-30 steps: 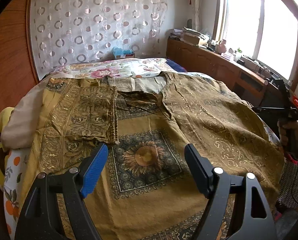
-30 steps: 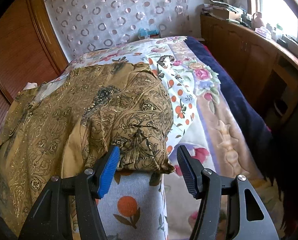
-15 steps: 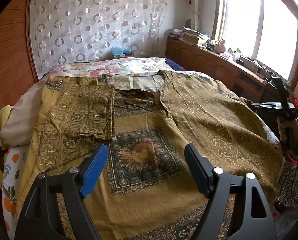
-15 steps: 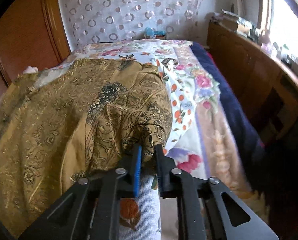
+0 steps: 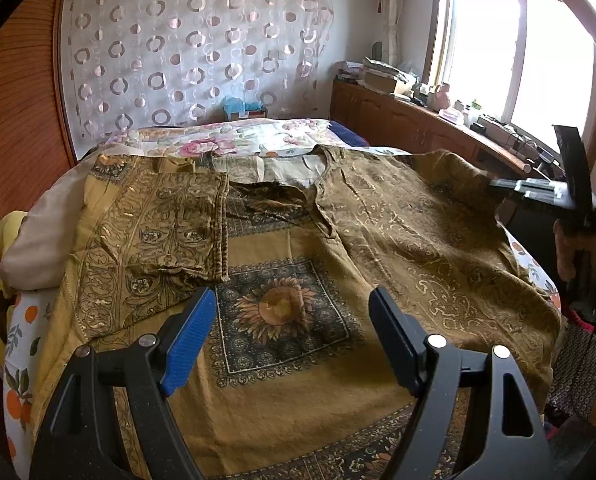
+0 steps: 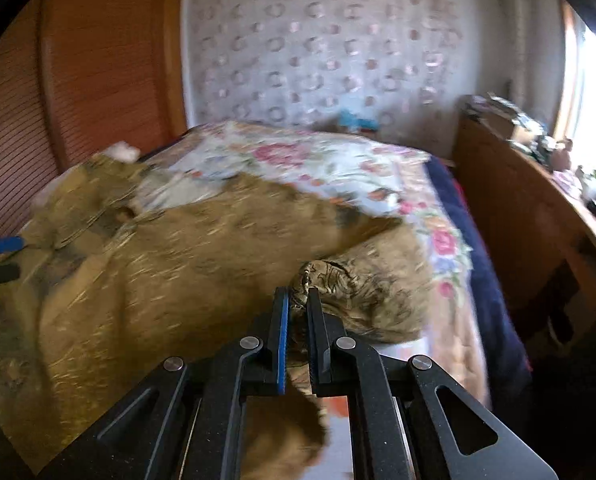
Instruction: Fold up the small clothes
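The left gripper (image 5: 290, 332) gapes empty over the golden garment (image 5: 298, 280) spread on the bed (image 5: 258, 140); at three o'clock the right gripper (image 6: 296, 300) has just closed, pinching the garment's sleeve edge; no writing is readable

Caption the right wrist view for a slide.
Right gripper shut on the sleeve of a gold patterned shirt spread over a floral bedspread.

Bed (image 5: 258, 140) with floral cover fills mid-room. Behind its head, white curtain (image 5: 186, 52) with ring pattern. Right of bed: long wooden cabinet (image 5: 397, 120), cluttered top, beneath bright window (image 5: 517, 48). Left of bed: reddish wooden wall panel (image 5: 22, 120).
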{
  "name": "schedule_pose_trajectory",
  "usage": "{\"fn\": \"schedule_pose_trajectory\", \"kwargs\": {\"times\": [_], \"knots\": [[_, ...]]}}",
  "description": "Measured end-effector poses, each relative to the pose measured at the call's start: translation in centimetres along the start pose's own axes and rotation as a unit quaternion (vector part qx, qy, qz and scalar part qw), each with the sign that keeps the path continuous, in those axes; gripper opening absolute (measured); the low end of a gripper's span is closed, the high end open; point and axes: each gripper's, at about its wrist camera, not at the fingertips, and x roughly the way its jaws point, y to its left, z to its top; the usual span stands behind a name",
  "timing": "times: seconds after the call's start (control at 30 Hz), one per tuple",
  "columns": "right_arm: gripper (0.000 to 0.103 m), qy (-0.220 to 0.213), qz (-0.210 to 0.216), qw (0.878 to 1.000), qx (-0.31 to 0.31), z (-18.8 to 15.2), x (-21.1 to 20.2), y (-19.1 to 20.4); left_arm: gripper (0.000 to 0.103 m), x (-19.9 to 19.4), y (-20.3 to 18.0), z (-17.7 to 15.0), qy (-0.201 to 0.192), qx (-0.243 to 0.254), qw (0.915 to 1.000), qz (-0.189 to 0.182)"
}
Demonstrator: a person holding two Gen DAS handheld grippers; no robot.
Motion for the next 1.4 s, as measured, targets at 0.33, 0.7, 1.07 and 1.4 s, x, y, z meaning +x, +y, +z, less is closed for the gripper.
{"fn": "schedule_pose_trajectory", "kwargs": {"times": [0.33, 0.7, 1.07, 1.4], "knots": [[0.008, 0.055, 0.033, 0.998, -0.002, -2.6, 3.7, 3.0, 0.080, -0.4, 0.2, 0.3, -0.004, -0.003, 1.0000, -0.002], [0.048, 0.018, 0.034, 0.999, 0.023, -1.6, -0.3, 1.6, 0.080, -0.6, -0.5, 0.3, -0.006, -0.001, 0.9999, -0.009], [0.050, 0.054, 0.002, 0.995, 0.079, -1.4, 3.9, -2.8, 0.080, -0.3, -1.0, 0.0, 0.000, 0.003, 0.9999, -0.016], [0.050, 0.080, 0.033, 0.987, 0.137, -0.1, 7.8, -4.9, 0.080, 0.0, -1.1, -0.1, 0.004, 0.003, 0.9998, -0.018]]}}
